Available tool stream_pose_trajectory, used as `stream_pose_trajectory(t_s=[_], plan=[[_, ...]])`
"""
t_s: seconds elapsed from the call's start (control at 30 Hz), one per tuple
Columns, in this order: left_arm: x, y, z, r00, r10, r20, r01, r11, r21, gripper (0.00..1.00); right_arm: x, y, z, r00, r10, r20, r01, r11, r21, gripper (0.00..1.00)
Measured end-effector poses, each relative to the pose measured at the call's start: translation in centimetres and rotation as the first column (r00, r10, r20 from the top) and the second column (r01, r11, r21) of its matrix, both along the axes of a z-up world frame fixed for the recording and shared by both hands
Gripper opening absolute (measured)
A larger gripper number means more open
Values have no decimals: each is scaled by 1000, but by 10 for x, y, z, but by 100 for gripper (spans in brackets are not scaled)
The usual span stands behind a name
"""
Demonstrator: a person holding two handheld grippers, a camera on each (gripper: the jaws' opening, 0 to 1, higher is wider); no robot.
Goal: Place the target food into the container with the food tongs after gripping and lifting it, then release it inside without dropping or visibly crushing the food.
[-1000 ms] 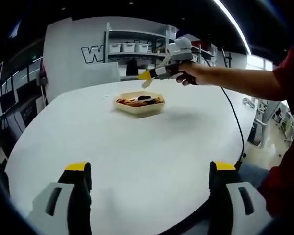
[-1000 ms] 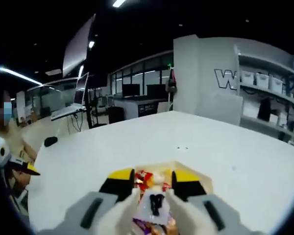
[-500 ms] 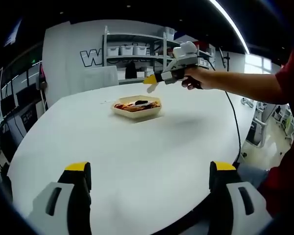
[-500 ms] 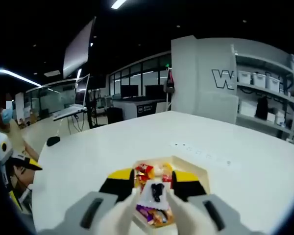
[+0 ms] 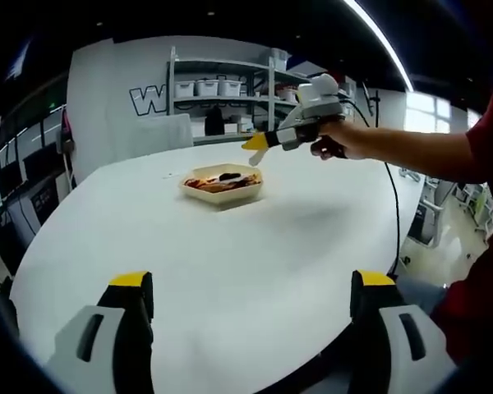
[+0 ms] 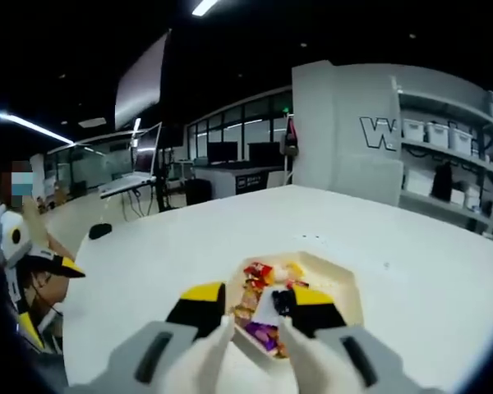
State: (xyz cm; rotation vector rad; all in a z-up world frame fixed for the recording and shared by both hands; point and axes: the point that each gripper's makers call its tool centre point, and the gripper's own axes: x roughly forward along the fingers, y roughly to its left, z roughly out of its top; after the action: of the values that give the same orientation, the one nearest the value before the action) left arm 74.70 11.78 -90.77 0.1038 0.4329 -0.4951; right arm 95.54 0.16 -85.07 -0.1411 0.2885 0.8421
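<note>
A tan hexagonal container point(image 5: 221, 193) stands on the white table point(image 5: 230, 263), holding colourful wrapped sweets and a white packet with a dark mark point(image 6: 269, 309). A hand holds my right gripper point(image 5: 259, 146) in the air just right of and above the container. It is shut on white food tongs point(image 6: 223, 332), whose arms lie along the inner sides of its jaws. I see nothing gripped between the tong arms. In the right gripper view the container point(image 6: 345, 283) lies just beyond my right gripper point(image 6: 258, 295). My left gripper point(image 5: 252, 279) stands open and empty over the near table edge.
Shelves with white bins point(image 5: 209, 86) stand behind the table. A cable point(image 5: 392, 205) hangs from the right gripper past the table's right edge. A small dark object point(image 6: 100, 231) lies on the far side of the table. The left gripper point(image 6: 33, 254) shows at the left.
The right gripper has lifted and drawn back from the container, which now looks smaller and farther in its view. The white packet stays in the container. The left gripper has barely moved.
</note>
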Motion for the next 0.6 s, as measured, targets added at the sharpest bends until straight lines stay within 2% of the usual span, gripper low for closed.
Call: stream_pose_trajectory(t_s=[0.27,0.37,0.5,0.6], plan=[[-3,-9,3,1000,-23,7,23,1000,2,97,-20,4,0,1000,11,-8,-11,1000,21,25],[-3,-12,4,1000,-27,7,27,1000,0,98,-28,6,-4,1000,24,7,-24,1000,-2,25],[-4,-19,6,1000,-30,9,30,998,-48,98,-37,8,-9,999,33,3,-33,999,-6,25],[-3,-21,8,1000,-27,17,28,998,-63,96,-52,11,-10,999,42,-2,-42,999,17,25]])
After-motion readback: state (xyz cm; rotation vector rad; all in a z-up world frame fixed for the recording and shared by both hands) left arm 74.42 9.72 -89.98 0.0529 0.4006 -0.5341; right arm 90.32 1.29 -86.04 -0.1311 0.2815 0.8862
